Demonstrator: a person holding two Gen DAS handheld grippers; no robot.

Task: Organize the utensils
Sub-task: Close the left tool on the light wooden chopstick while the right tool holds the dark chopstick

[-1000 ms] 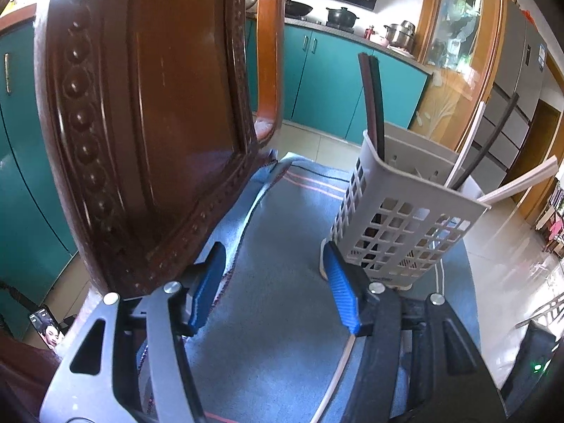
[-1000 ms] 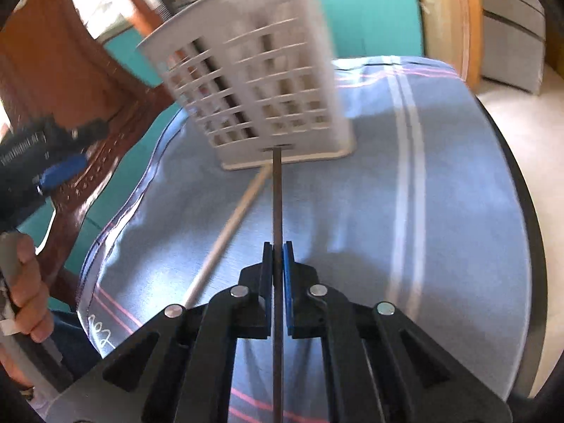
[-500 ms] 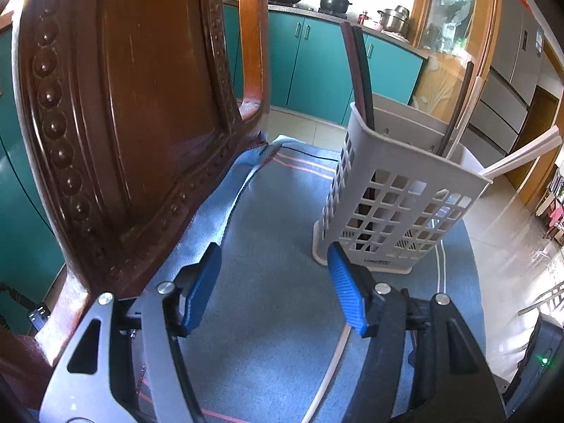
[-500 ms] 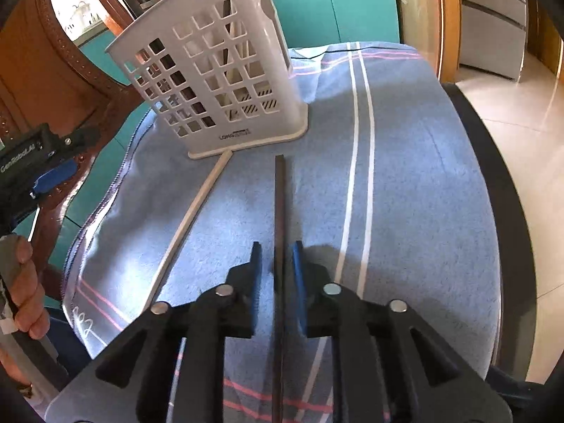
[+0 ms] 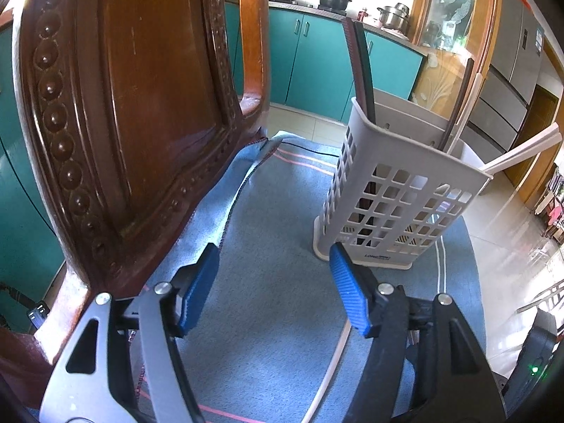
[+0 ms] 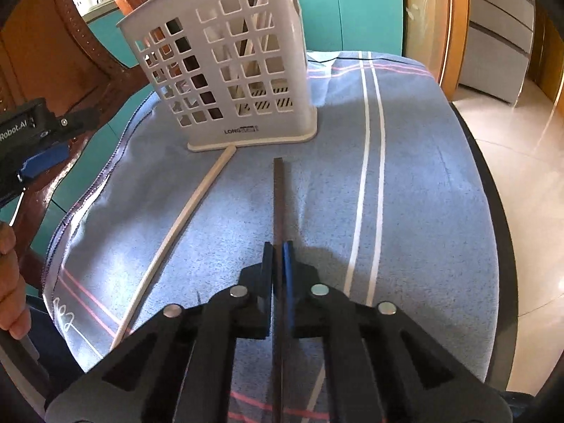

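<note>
Chopsticks are the objects being sorted, and one dark chopstick (image 6: 278, 208) is pinched between the closed blue-padded jaws of the right gripper (image 6: 278, 261), nearest the right wrist camera. It runs straight ahead over a blue cloth (image 6: 423, 211) with white and pink stripes, and its far tip stops short of the basket. Just to its left, a pale chopstick (image 6: 183, 218) lies loose on the cloth, slanting away until its far end touches the basket's base. In the left wrist view, the left gripper (image 5: 273, 282) is held spread, its jaws having just been opening, and only bare cloth is seen between the blue pads (image 5: 349, 299). A person's hand (image 6: 8, 282) is seen at the left edge of the right wrist view, gripping a handle. Farther off, a white latticed utensil basket (image 5: 394, 190) stands upright on the cloth, with dark and pale chopsticks leaning out of its open top. A carved wooden chair back (image 5: 134, 105) rises beside the cloth on the left. Beyond, teal cabinets (image 5: 313, 63) and pots on a counter are seen.
</note>
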